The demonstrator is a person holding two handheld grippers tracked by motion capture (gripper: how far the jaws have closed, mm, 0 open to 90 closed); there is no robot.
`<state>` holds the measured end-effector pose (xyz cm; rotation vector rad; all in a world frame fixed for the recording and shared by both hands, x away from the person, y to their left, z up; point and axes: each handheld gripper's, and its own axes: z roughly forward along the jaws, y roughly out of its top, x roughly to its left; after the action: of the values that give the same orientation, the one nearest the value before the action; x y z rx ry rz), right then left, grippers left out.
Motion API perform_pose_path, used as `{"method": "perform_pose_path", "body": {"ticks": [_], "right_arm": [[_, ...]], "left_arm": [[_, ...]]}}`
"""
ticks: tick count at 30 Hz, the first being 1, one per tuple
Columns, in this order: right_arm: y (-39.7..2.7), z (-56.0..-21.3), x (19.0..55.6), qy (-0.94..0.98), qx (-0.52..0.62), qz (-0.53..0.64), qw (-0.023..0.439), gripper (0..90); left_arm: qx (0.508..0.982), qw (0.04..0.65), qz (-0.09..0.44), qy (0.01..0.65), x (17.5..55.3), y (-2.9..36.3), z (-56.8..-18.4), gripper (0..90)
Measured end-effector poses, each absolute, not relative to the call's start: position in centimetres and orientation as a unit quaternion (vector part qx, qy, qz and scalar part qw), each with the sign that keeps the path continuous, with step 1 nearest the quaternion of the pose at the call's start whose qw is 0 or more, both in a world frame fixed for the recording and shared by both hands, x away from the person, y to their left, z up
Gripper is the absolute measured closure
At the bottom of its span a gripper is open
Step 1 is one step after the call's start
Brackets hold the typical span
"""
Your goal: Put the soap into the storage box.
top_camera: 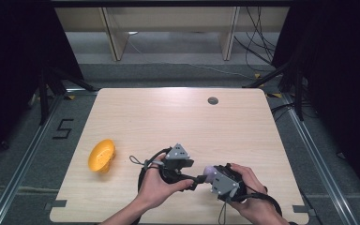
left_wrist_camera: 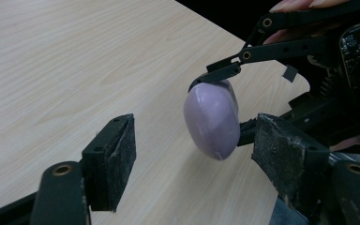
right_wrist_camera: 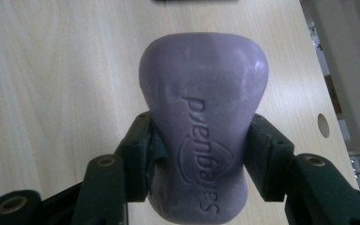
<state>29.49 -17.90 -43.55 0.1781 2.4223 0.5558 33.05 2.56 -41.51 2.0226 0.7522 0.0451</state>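
A pale wood-grain bench (top_camera: pixel 178 122) is shown from above, set on grey flooring between dark curtains, with metal floor rails at either side, a "5" taped on the floor (top_camera: pixel 63 128) at left, and shelving legs and loose cables seen beyond the far edge. A round grommet hole (top_camera: pixel 213 100) is noted near the far edge of the bench, and a yellow bowl-like object (top_camera: pixel 101 155) is seen lying tilted near the left edge, well apart from the hands. Both hands are held close together at the near edge. The right claw (right_wrist_camera: pixel 198 159) is clenched on a purple soap bar (right_wrist_camera: pixel 202 126), embossed "Safeguard", gripped across its narrowed waist and held clear of the bench. The left claw (left_wrist_camera: pixel 192 159) is released, its padded jaws spread wide with the bar lying between and just beyond them. A handover is judged to be in hand: the left pads are best brought squarely onto the bar's free broad end before the right grip is relaxed, since the smooth, rounded bar is likely to slip.
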Motion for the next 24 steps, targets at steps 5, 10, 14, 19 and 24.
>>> {"method": "perform_pose_path", "body": {"ticks": [5, 10, 14, 19, 24], "right_arm": [[-17.7, -43.7, 29.4, 0.919, 0.073, 0.225, 0.315, 50.1], [-17.7, -43.7, 29.4, 0.919, 0.070, 0.225, 0.315, 50.1], [-17.7, -43.6, 29.5, 0.920, 0.056, 0.225, 0.315, 50.0], [-17.7, -43.6, 29.4, 0.919, 0.060, 0.226, 0.317, 50.1], [-17.5, -43.5, 29.4, 0.917, 0.058, 0.230, 0.320, 50.1]], "left_arm": [[0.834, 0.463, 0.011, 0.300, 33.4, 1.3, -41.8, 32.7], [0.835, 0.451, 0.001, 0.315, 33.4, 0.4, -42.1, 35.2], [0.836, 0.450, -0.001, 0.314, 33.5, 0.0, -42.1, 37.0], [0.838, 0.442, -0.007, 0.319, 33.8, -0.2, -42.3, 40.1], [0.830, 0.447, -0.028, 0.332, 34.1, -0.3, -42.7, 43.4]]}}
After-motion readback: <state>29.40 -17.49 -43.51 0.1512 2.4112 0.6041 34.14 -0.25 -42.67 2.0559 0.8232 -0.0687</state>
